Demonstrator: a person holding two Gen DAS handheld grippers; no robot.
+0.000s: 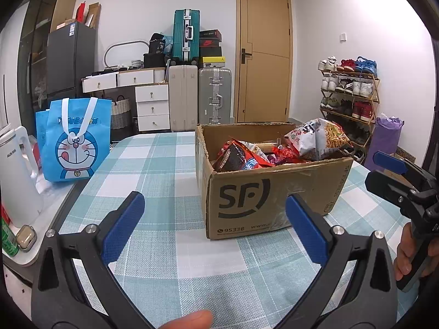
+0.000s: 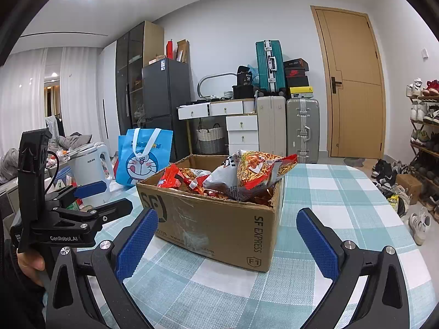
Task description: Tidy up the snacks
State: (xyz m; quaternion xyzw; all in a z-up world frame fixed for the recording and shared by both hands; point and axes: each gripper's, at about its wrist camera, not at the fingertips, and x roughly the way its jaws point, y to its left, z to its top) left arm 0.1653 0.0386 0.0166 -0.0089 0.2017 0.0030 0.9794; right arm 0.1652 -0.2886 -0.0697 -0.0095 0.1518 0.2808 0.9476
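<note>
A cardboard box (image 1: 271, 192) stands on the table (image 1: 164, 164), with snack packets (image 1: 318, 139) piled inside it. Left of the box, at the table's edge, a tote bag (image 1: 72, 139) stands upright, and a kettle (image 1: 16, 172) sits nearer than the bag. Behind the box, suitcases (image 1: 200, 98) stand against the wall.

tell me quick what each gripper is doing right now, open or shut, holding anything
Left gripper: open, holding nothing, short of the cardboard box.
Right gripper: open, holding nothing, facing the same box.

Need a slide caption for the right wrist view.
Open right hand-held gripper faces a snack-filled cardboard box on a checked tablecloth.
</note>
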